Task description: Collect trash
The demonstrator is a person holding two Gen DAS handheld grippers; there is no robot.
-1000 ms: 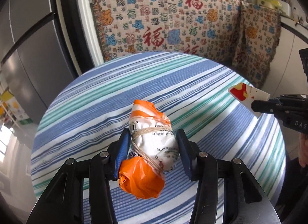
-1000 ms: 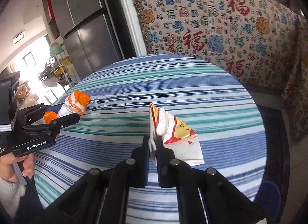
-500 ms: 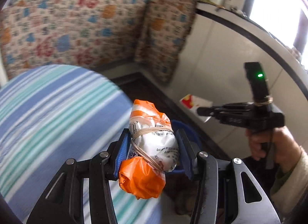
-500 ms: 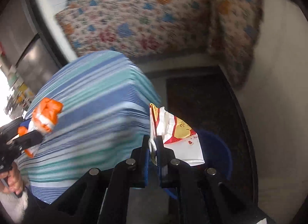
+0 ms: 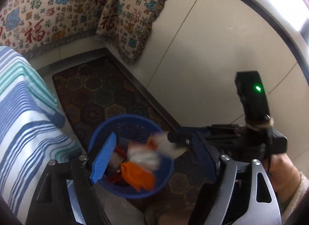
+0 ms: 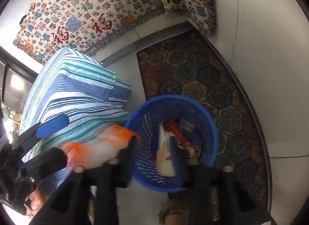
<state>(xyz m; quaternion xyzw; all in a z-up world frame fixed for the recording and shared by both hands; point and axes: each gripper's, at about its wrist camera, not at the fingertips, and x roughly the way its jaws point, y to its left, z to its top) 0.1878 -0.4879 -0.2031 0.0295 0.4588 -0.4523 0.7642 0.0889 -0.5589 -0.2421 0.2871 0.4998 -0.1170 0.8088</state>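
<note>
A blue mesh basket (image 5: pixel 123 117) (image 6: pixel 173 97) stands on the floor beside the table. My left gripper (image 5: pixel 154 159) (image 6: pixel 52 141) hangs over it, jaws opening. The orange-and-white tied bundle (image 5: pixel 141 167) (image 6: pixel 96 145) is a blur, loose between the spread pads and dropping toward the basket. My right gripper (image 6: pixel 157 153) (image 5: pixel 179 140) is above the basket too, its jaws opening. The white-and-red wrapper (image 6: pixel 166 155) (image 5: pixel 162 140) hangs free between its fingers, inside the rim.
A red tube (image 6: pixel 176 130) and other scraps lie in the basket. The striped tablecloth (image 6: pixel 77 93) drapes just left of it. A hexagon-patterned mat (image 6: pixel 193 70) lies under it, white cabinets stand to the right, and a slippered foot (image 6: pixel 171 211) is near the basket.
Both grippers swung off the table to above the blue basket and tipped downward. Both sets of jaws have parted; the bundle and the wrapper are no longer clamped and are falling.
</note>
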